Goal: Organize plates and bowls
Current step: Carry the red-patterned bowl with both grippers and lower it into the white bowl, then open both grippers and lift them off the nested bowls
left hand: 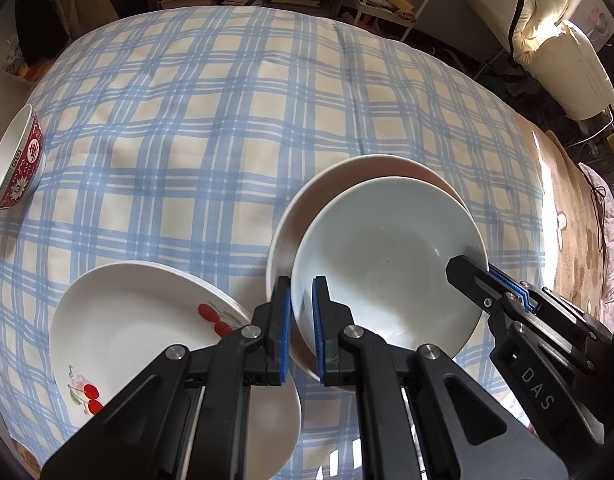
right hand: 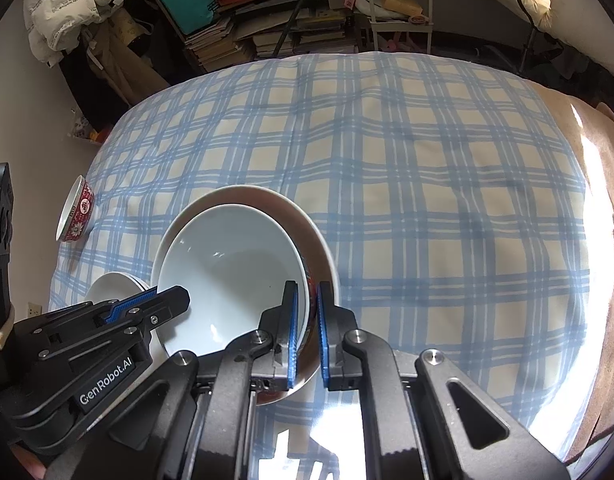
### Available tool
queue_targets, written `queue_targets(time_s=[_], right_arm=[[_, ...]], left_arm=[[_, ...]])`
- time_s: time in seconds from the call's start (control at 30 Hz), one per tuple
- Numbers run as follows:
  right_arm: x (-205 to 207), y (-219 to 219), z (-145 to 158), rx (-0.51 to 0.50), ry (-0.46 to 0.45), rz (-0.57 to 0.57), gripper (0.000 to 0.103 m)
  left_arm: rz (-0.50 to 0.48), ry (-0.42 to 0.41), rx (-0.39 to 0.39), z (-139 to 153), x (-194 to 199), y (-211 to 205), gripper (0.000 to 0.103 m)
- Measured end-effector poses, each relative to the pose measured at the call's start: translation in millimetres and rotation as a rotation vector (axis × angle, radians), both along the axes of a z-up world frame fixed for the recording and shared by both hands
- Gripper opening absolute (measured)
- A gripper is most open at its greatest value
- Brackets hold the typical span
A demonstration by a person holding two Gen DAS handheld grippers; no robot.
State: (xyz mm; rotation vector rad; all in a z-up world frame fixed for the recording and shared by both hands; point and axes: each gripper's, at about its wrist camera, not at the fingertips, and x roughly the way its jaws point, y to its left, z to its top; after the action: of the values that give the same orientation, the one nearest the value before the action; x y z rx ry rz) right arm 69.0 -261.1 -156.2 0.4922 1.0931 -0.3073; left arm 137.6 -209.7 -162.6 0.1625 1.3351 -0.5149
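Surface: blue-and-cream checked cloth [left hand: 235,128] over what I take for a tabletop; shelves of books beyond the far edge.

Left tongs [left hand: 302,328]: nearly closed, blue pads pinching the near-left rim of the pale bowl [left hand: 387,264]. Rim sits between the pads; grip looks firm.

Right tongs [right hand: 307,336]: nearly closed as well, pads clamped across a rim at the near-right side of the stack. Cannot tell for certain whether they grip the pale bowl alone, or the bowl beneath it too; a strip of red pattern shows between the pads.

Pale bowl: upright, nested inside a larger bowl [left hand: 327,184], slightly off-centre toward the near side. Right of centre in the left wrist view. Whether it is fully seated or held a little above, cannot tell.

Cherry plate [left hand: 147,320]: near left, just beside the stack. Looks like more than one plate under it, judging by doubled rim lines.

Red patterned bowl [left hand: 19,160]: far left, well apart from the rest, alone, tilted in the fisheye view.

Progress (judgement): roughly midway. Two bowls nested, plates seemingly gathered.

Left to do (judgement): release the pale bowl, then bring the red patterned bowl to the bowl stack.
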Motion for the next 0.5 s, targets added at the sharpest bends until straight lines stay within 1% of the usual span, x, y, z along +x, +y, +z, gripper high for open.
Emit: queue_targets(time_s=[0.17,0.4,0.5], right_arm=[[0.2,-0.4,-0.3,0.002,0.005,-0.003,0.010],[-1.2,-0.2,-0.1,0.006,0.016,0.000,0.010],[-2.6,-0.6,3.5,0.001,0.005,0.002,0.010]], left_arm=[[-0.007,-0.019,0.023,1.0,-3.3,-3.2,0.009],[0.003,-0.032,0.015,4.1,-6.4,-0.5,0.009],[0.004,-0.025,0.009,5.6,-7.0,1.1,0.010]])
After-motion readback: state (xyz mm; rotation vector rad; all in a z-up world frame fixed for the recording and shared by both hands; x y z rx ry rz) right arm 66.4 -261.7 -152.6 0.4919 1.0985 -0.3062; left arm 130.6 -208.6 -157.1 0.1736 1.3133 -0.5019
